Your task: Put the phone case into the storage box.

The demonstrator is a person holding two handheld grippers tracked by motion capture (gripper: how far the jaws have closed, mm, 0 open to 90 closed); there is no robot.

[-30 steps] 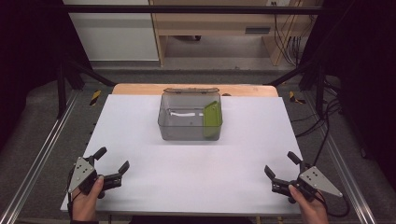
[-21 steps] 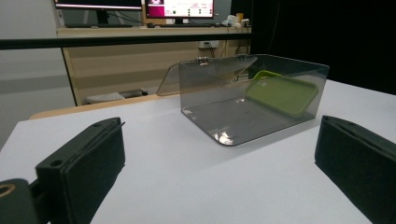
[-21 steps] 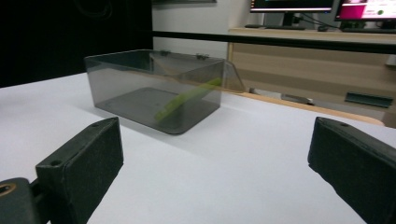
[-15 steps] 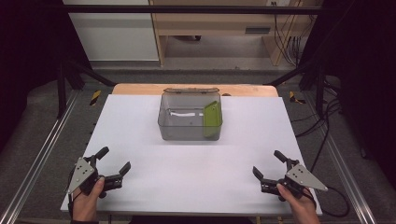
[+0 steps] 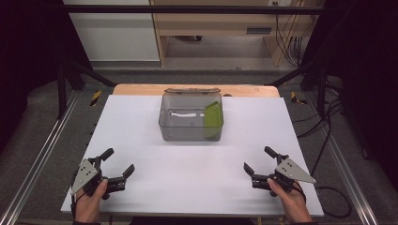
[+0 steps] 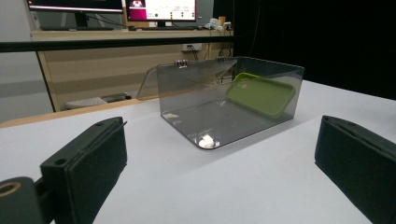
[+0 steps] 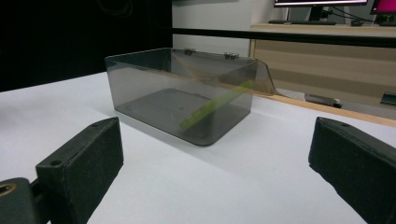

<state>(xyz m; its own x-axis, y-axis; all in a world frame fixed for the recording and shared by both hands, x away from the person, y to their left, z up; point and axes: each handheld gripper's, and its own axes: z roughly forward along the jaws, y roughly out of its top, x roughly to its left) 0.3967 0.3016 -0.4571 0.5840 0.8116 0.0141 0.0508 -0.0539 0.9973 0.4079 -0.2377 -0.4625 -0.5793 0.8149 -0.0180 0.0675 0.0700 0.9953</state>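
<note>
Smoky clear box (image 5: 190, 119) sits in the upper middle of the high view, on the white table (image 5: 141, 140), well apart from both of your tools. It looks like thin rigid plastic: probably light, slick-walled and apt to slide, so your best hold is likely a pinch over a top rim. Its hinged lid (image 5: 192, 90) hangs open behind the far wall. Inside, a flat green piece (image 5: 213, 120) leans tilted against one end wall; something pale lies on the floor, too unclear to name. Your left gripper (image 5: 118, 163), lower left, and right gripper (image 5: 257, 159), lower right, both stand with jaws wide apart, holding nothing.
</note>
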